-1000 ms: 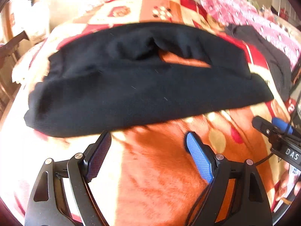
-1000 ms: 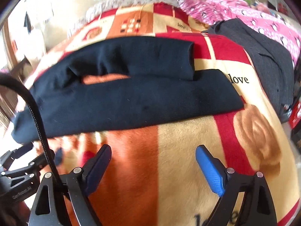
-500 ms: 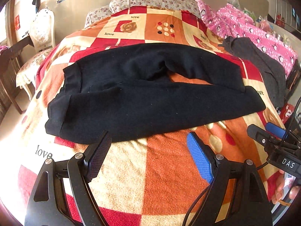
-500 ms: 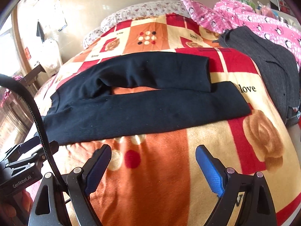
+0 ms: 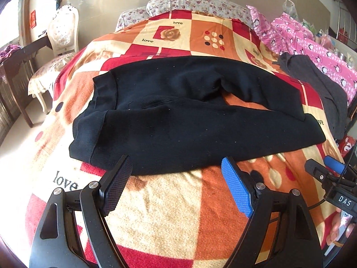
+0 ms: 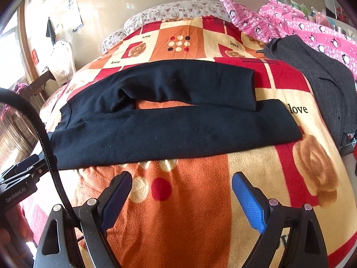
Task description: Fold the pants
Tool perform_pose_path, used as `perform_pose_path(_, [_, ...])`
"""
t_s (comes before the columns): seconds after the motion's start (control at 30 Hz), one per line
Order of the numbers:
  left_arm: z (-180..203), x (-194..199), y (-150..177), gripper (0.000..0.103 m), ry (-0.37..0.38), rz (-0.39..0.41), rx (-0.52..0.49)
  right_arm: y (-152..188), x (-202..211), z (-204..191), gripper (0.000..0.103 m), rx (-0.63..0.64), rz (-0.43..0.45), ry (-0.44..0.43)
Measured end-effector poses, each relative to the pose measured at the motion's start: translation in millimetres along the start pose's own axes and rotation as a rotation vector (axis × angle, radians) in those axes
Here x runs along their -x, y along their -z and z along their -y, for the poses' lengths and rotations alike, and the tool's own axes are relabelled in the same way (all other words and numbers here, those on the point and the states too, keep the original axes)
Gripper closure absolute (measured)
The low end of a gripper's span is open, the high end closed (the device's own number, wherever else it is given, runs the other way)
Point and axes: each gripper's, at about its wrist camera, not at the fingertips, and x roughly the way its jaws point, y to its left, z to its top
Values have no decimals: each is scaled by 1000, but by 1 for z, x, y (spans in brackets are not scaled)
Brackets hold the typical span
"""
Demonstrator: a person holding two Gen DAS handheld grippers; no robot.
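Left hand-held gripper [image 5: 176,178]: jaws spread wide, nothing between them, pointing down over the patterned blanket [image 5: 178,218] of the bed. Its dark fingertip sits at the near hem of the pants [image 5: 196,120]; whether it touches the cloth cannot be told from this angle.

Right hand-held gripper [image 6: 181,189]: jaws likewise spread and empty, hovering over bare blanket, clear of the garment's near edge.

The black pants lie flat across the bed, just ahead of both grippers. The waistband is toward the left, the leg ends toward the right. The two legs run side by side, the nearer one longer in view, with a sliver of orange blanket showing between them near the crotch. The far leg's cuff overlaps the near leg slightly.

Assessment: the garment is laid out but no fold appears made. One leg has not been brought over the other, and no crosswise fold is present. In my judgement the whole folding sequence remains.

Beyond the pants: a grey garment [image 6: 323,84] at the right edge of the bed, a pink penguin-print quilt [image 6: 301,29] behind it, floral pillows [image 5: 196,6] at the head.
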Motion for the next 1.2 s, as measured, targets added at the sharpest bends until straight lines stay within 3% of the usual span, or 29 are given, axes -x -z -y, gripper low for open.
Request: perform_pose_path(1.2, [-37, -26, 2, 20, -49, -56, 81, 2, -24, 20, 13, -81, -61, -11])
